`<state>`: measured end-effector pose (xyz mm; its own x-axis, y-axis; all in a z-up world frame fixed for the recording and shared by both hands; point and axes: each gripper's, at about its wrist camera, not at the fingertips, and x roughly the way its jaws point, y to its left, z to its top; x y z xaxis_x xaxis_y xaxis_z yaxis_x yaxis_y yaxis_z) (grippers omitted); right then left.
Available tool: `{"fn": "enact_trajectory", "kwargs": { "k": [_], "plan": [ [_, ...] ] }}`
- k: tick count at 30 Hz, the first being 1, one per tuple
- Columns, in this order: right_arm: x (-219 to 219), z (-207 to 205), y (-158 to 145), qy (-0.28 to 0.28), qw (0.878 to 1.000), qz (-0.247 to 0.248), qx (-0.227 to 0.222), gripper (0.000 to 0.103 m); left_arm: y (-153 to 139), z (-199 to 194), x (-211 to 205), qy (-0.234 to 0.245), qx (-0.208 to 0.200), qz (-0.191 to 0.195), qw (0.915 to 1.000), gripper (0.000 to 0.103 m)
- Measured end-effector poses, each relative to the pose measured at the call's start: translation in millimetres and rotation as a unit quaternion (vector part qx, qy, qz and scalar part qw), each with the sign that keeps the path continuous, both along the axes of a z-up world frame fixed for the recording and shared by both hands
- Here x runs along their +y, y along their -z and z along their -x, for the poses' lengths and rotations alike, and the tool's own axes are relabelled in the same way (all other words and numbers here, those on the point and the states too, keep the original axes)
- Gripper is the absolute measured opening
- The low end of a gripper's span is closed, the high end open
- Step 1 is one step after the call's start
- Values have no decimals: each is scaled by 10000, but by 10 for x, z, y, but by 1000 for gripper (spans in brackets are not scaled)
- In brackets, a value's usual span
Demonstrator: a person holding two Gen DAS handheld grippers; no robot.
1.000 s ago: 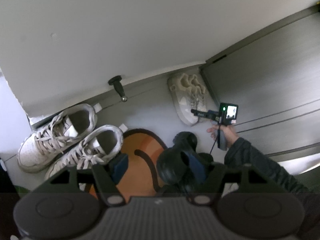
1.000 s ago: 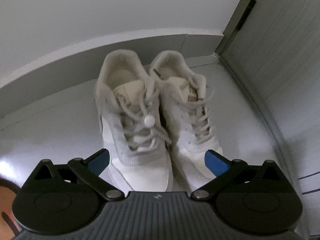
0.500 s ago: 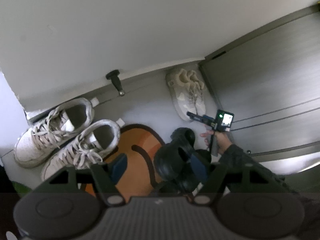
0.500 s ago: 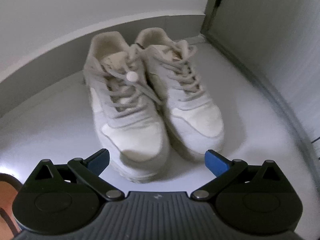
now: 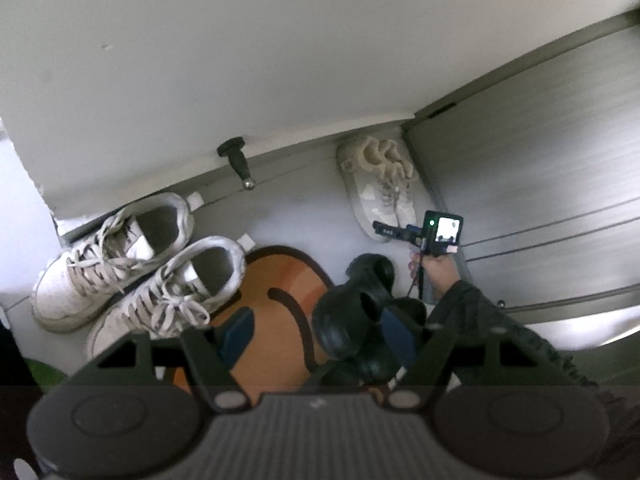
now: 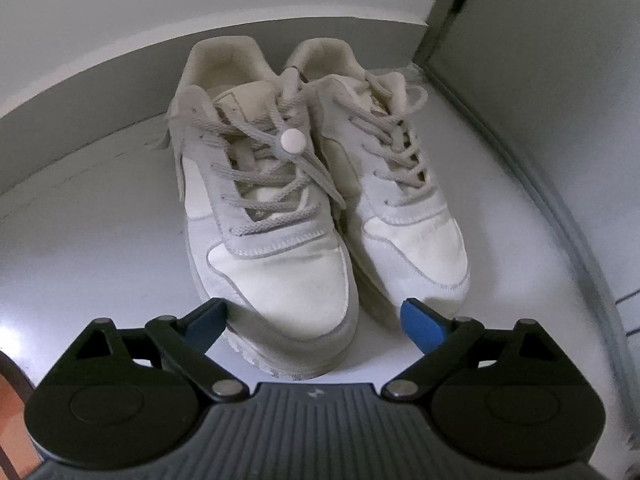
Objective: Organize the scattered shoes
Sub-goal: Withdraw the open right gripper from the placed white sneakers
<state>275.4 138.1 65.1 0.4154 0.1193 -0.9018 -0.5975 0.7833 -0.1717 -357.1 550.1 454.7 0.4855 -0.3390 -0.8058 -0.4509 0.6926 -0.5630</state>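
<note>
Altogether six shoes showed: two cream sneakers [image 6: 316,184] paired in the corner, two white lace-up sneakers [image 5: 132,264] side by side along the baseboard, and what looked like two black shoes [image 5: 360,320], bunched together so that the count was uncertain.

The right tongs [image 6: 316,318] stood wide open and held nothing. Their left blue fingertip [image 6: 206,322] sat at the toe edge of the nearer cream sneaker, though whether it touched could not be told; the right fingertip [image 6: 422,326] lay just off the toe of the other. The pair lay directly ahead of these tongs, toes pointing back toward them, heels close to the wall.

The left tongs [image 5: 316,334] were likewise spread wide and empty. The black shoes lay between their fingers, toward the right pad, partly on an orange mat [image 5: 276,292] that showed through the gap; contact could not be judged. The white lace-up pair lay ahead and to the left of these tongs, and the cream pair far ahead to the right, where a hand [image 5: 438,276] held the right tongs before them. A black door stopper [image 5: 238,158] stuck out from the wall beyond.
</note>
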Motion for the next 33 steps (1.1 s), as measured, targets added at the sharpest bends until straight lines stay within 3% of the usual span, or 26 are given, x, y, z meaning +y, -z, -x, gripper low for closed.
{"fn": "enact_trajectory", "kwargs": {
  "k": [2, 8, 14, 20, 22, 26, 31, 33],
  "plan": [
    [18, 19, -13, -30, 9999, 92, -53, 96, 266, -393, -206, 17, 2, -17, 10000, 73],
    [27, 73, -49, 50, 9988, 395, -269, 96, 619, -844, -441, -47, 87, -91, 9999, 73],
    [57, -16, -7, 188, 9960, 737, -465, 96, 708, -894, -392, -293, 172, -92, 9994, 73],
    [187, 92, -91, 119, 9951, 714, -671, 97, 793, -1026, -434, -248, 136, -92, 9996, 73],
    [294, 141, -157, 10, 9972, 497, -561, 98, 860, -1105, -464, -245, 143, -75, 9996, 73],
    [525, 115, -121, -61, 9960, 634, -623, 98, 995, -1261, -523, -239, 156, -42, 9996, 73],
    [748, 45, 1, 372, 9957, 594, -605, 97, 1153, -1432, -562, -304, 180, 18, 9994, 73],
    [702, -15, 14, 654, 9955, 455, -520, 89, 1220, -1522, -589, -310, 174, -1, 9994, 73]
  ]
}}
